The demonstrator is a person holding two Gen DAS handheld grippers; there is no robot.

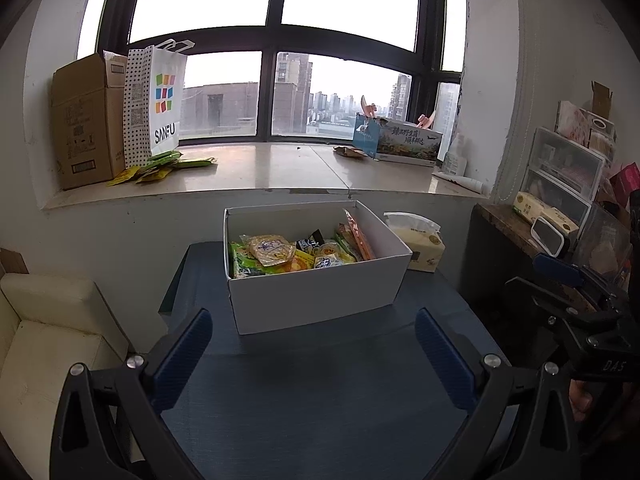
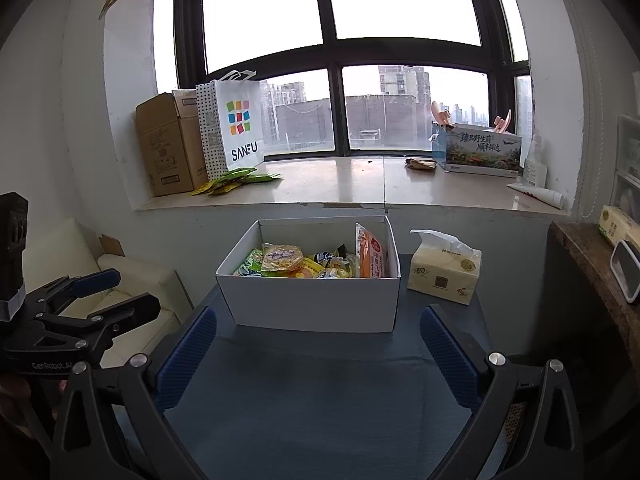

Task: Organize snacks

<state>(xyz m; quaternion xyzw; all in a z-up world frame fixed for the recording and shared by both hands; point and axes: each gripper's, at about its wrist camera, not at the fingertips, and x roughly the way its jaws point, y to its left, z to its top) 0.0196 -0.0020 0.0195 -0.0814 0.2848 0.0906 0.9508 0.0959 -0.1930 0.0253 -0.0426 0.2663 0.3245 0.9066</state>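
A white open box [image 1: 316, 300] [image 2: 312, 300] stands on the dark blue table [image 1: 320, 408] [image 2: 320, 400], filled with several snack packets [image 1: 280, 254] [image 2: 288, 262]. An orange packet [image 1: 360, 236] [image 2: 373, 258] leans upright against its right wall. More green and yellow packets [image 1: 160, 168] [image 2: 236, 180] lie on the windowsill, and a brown one [image 1: 350, 152] [image 2: 420, 164] further right. My left gripper [image 1: 316, 344] [image 2: 132, 290] is open and empty, just short of the box. My right gripper [image 2: 320, 344] [image 1: 532, 280] is also open and empty, alongside it.
A tissue pack [image 1: 420, 248] [image 2: 444, 276] sits right of the box. On the sill stand a cardboard carton [image 1: 84, 120], a SANFU bag [image 1: 160, 104] and a printed box [image 1: 404, 140]. A cream sofa [image 1: 48, 320] is left; a cluttered counter [image 1: 504, 220] is right.
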